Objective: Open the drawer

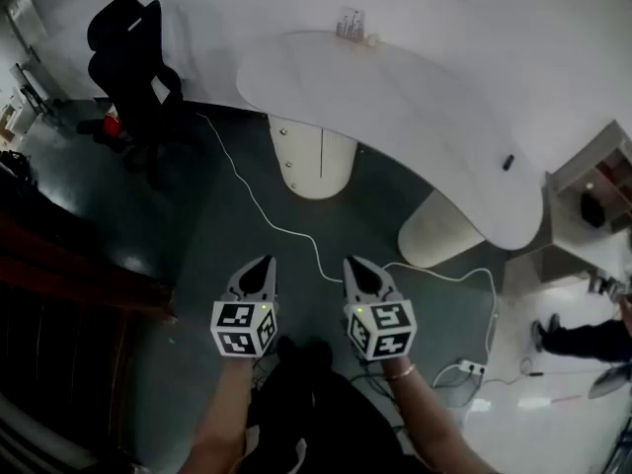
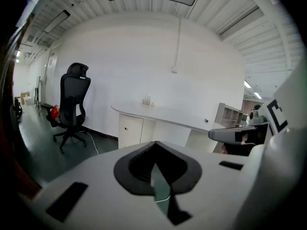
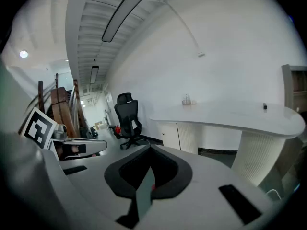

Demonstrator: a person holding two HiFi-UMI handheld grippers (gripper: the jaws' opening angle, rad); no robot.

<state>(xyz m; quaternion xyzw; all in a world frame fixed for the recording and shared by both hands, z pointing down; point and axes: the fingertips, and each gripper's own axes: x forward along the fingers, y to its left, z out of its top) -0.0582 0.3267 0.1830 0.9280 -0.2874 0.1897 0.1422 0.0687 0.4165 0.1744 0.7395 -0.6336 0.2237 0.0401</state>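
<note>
A white rounded cabinet (image 1: 314, 156) with small knobs stands under the near end of a curved white desk (image 1: 415, 97). It also shows in the left gripper view, cabinet (image 2: 130, 128), and in the right gripper view, cabinet (image 3: 178, 135). I cannot make out a drawer front from here. My left gripper (image 1: 265, 261) and right gripper (image 1: 351, 262) hang side by side over the dark floor, well short of the cabinet and pointing toward it. Both are shut with nothing between the jaws, as the left gripper (image 2: 154, 143) and right gripper (image 3: 149, 148) show in their own views.
A black office chair (image 1: 133, 57) stands at the far left. A white cable (image 1: 267, 215) runs across the floor to a power strip (image 1: 464, 370). A person's legs (image 1: 583, 339) are at the right near a shelf unit (image 1: 592, 186). Dark wooden furniture (image 1: 59, 265) lines the left.
</note>
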